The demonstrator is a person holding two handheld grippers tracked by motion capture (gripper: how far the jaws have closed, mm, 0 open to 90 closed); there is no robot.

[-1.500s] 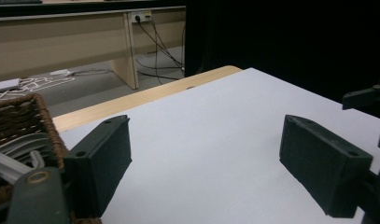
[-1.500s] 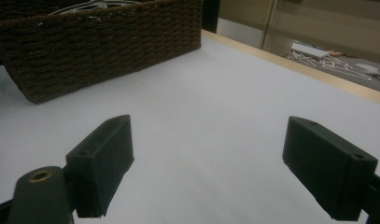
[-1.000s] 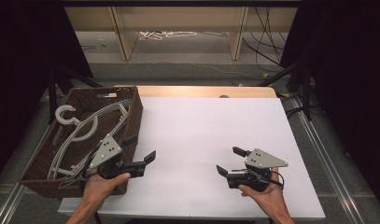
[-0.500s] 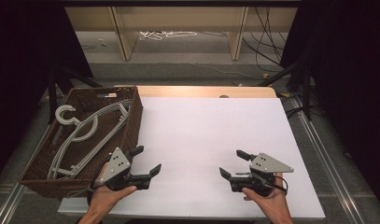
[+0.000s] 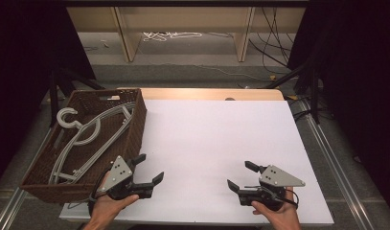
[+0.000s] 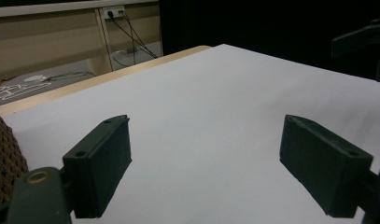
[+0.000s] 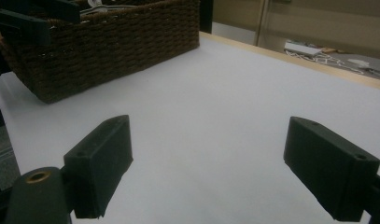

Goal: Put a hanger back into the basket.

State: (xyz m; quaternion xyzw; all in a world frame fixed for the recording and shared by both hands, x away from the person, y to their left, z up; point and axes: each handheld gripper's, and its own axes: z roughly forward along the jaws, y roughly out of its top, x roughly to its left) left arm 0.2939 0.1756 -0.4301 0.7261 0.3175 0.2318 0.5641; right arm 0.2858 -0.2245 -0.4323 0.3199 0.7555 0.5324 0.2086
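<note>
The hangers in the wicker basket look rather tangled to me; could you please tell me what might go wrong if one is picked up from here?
1. The grey hangers lie overlapped in the wicker basket, so lifting one could drag another out with it.
2. A hook could catch on the basket's woven wall and tip or shift the basket, which sits at the table's left edge.
3. The left hand-held gripper, jaws open, hovers close to the basket's near corner and might bump it when reaching in.
</note>
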